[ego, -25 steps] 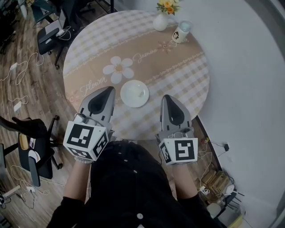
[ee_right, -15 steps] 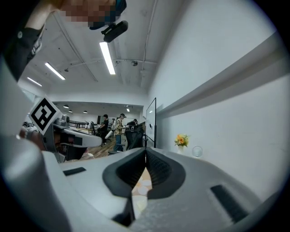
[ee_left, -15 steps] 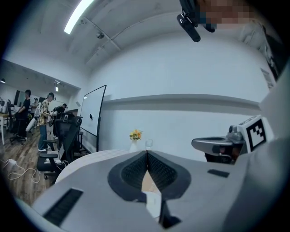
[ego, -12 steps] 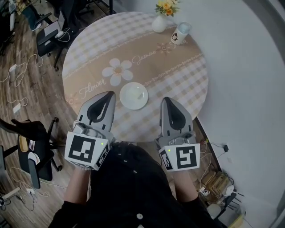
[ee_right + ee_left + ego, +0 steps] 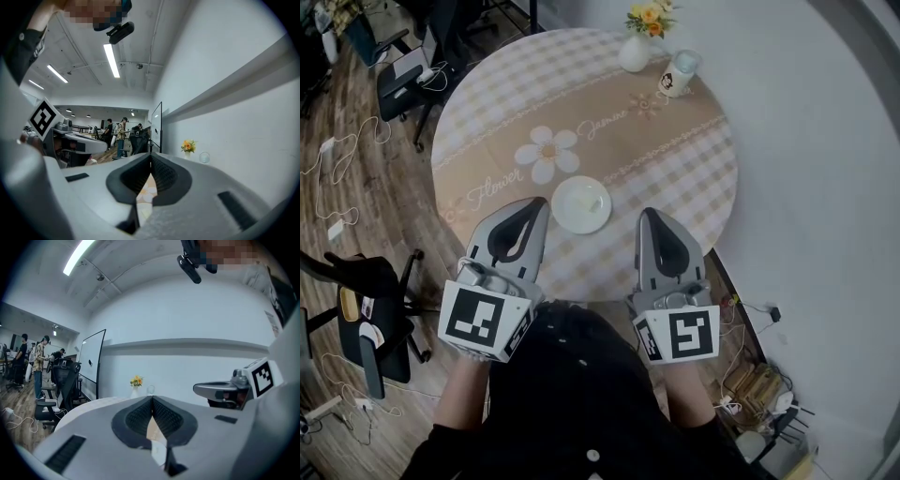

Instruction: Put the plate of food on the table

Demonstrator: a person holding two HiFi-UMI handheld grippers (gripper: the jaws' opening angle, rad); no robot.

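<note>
Finding: the small white plate (image 5: pixel 581 204) sits flat on the round table (image 5: pixel 675 178), near the edge closest to the person. It lies on the checked cloth just below a printed daisy. A small pale morsel lies on it; what it is cannot be told.

Left gripper (image 5: pixel 541 202): jaws closed together, nothing between them, tip just beside the plate's left rim. Right gripper (image 5: pixel 649 214): jaws likewise closed and empty, near the plate on its right but apart from it. Both gripper views agree, showing only cloth past the closed pads.

Handling, as a judgement: the plate looks rigid, light and smooth-glazed, so slippery under the pads and liable to chip if knocked. The raised rim is the only sensible hold. It should be carried level, since the food is loose. The rim sits low on the cloth, which could snag or bunch under a jaw.

Surroundings: a white vase of flowers (image 5: pixel 635 52) and a small printed cup (image 5: pixel 679 73) stand at the far edge, well apart from the plate. Office chairs (image 5: pixel 403 75) and loose floor cables (image 5: pixel 337 150) lie to the left. Nothing stands between the grippers and the plate
</note>
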